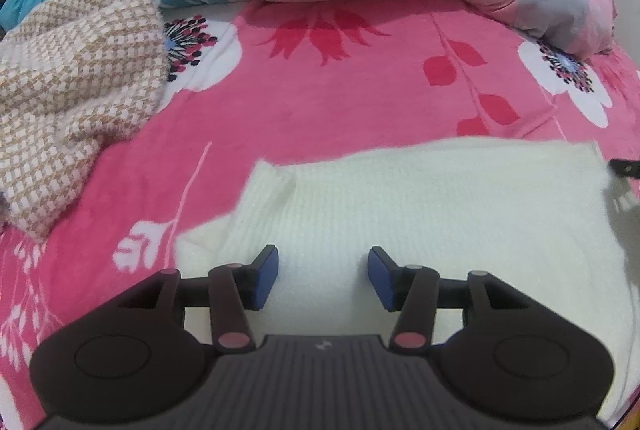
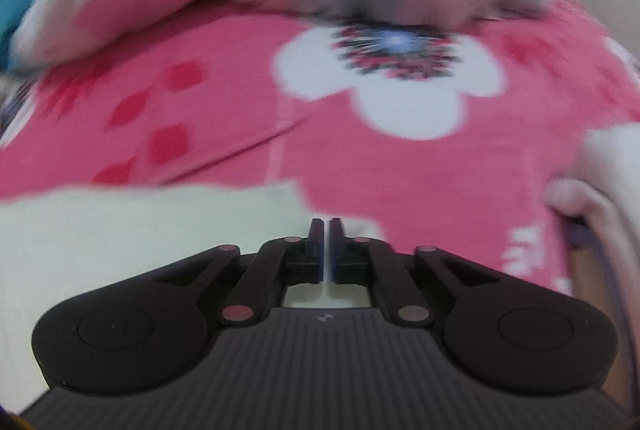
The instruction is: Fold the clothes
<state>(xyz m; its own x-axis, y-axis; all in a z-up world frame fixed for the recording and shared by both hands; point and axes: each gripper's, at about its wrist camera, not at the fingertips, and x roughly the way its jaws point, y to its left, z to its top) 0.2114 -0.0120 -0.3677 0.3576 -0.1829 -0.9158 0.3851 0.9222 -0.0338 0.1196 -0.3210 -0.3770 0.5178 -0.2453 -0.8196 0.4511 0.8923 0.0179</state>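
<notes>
Left tongs spread, tilted over cream sweater

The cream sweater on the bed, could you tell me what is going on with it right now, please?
A person is folding it with a hand-held gripper in each hand. The cream sweater lies flat on the pink floral bedspread. The left hand-held gripper hovers over it, jaws apart and holding nothing. The right hand-held gripper is shut at the sweater's edge; whether it pinches fabric is unclear in the blur. A checked knit waits aside.
</notes>
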